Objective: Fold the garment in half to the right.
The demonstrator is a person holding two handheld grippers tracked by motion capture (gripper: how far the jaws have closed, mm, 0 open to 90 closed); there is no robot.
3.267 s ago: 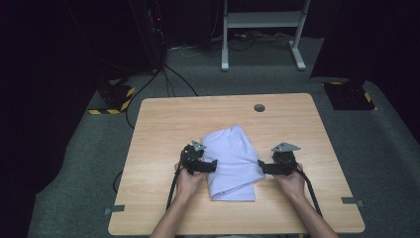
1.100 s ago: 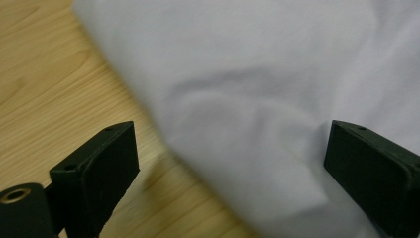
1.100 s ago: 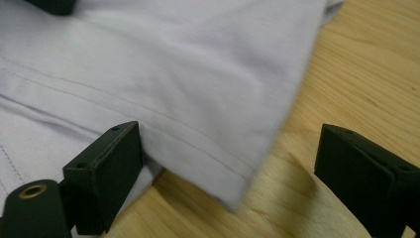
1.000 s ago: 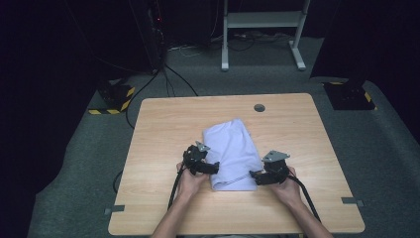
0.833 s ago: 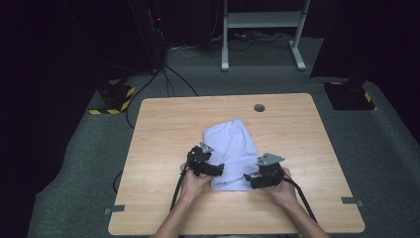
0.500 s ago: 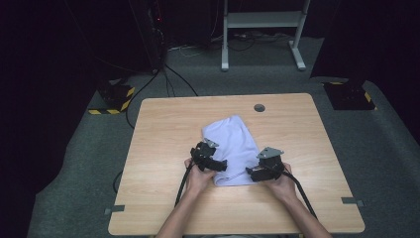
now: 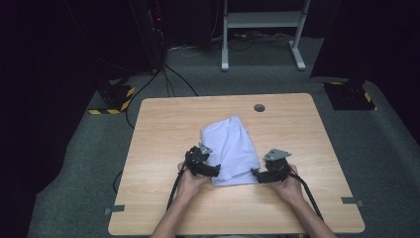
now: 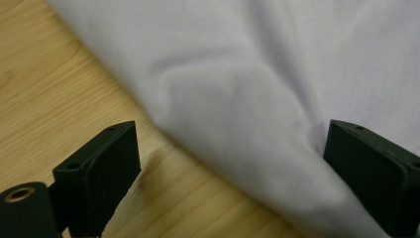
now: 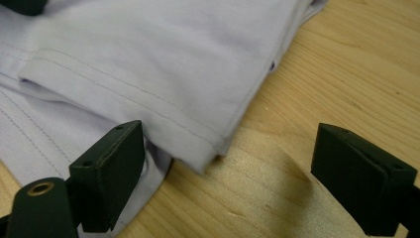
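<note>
On pale wood table [image 7: 163, 124]: folded lilac cloth [image 7: 232, 148] (soft, stitched hems) — left gripper [image 7: 208, 170], right gripper [image 7: 258, 174] fingers apart at near corners.

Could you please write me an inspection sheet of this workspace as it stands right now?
Surface: light wooden table, with a round grommet hole near its far edge.
Job's things: folded pale lilac garment lying flat near the middle; stitched hems show at its near right corner.
Clutter: nothing seen.
Grippers: left hand-held gripper open at the garment's near left edge, one jaw over wood, one against the cloth; right hand-held gripper open at the near right corner, gripping nothing.
Cables: a black cable trails from the left one, another from the right.
Surroundings: grey carpet, white stand legs, yellow-black striped block, dark background.
</note>
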